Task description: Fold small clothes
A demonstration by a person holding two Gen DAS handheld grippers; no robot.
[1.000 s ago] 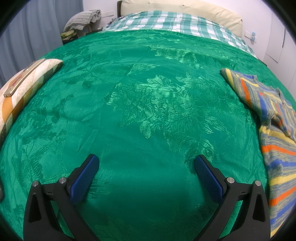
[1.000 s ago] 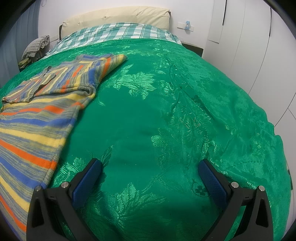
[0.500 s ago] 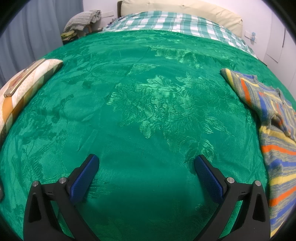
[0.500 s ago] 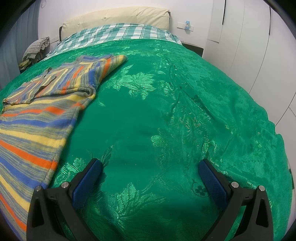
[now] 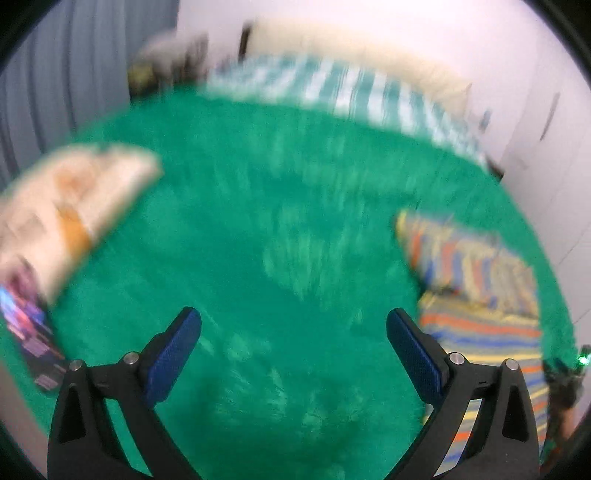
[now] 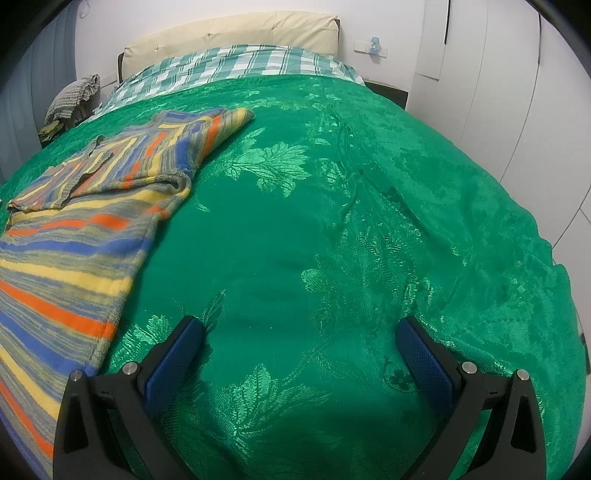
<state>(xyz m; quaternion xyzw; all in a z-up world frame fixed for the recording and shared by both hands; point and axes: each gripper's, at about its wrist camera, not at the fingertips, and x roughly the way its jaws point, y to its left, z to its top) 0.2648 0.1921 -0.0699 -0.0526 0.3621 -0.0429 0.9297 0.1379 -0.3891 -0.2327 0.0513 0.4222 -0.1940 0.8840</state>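
Observation:
A small striped garment (image 6: 85,218) in blue, yellow, orange and grey lies flat on the green bedspread (image 6: 332,229), its upper part folded over. It also shows blurred at the right of the left wrist view (image 5: 476,295). My left gripper (image 5: 293,325) is open and empty over bare bedspread, left of the garment. My right gripper (image 6: 299,334) is open and empty over bare bedspread, right of the garment's edge.
A cream and orange cushion (image 5: 66,206) lies at the bed's left edge, with a dark printed item (image 5: 26,325) below it. A checked sheet (image 6: 240,66) and cream headboard (image 6: 236,33) are at the far end. White wardrobe doors (image 6: 517,92) stand to the right.
The left gripper has moved sharply, blurring its view; the cushion and garment now sit more inward and the view looks raised. The right gripper has shifted only slightly. Both stay open.

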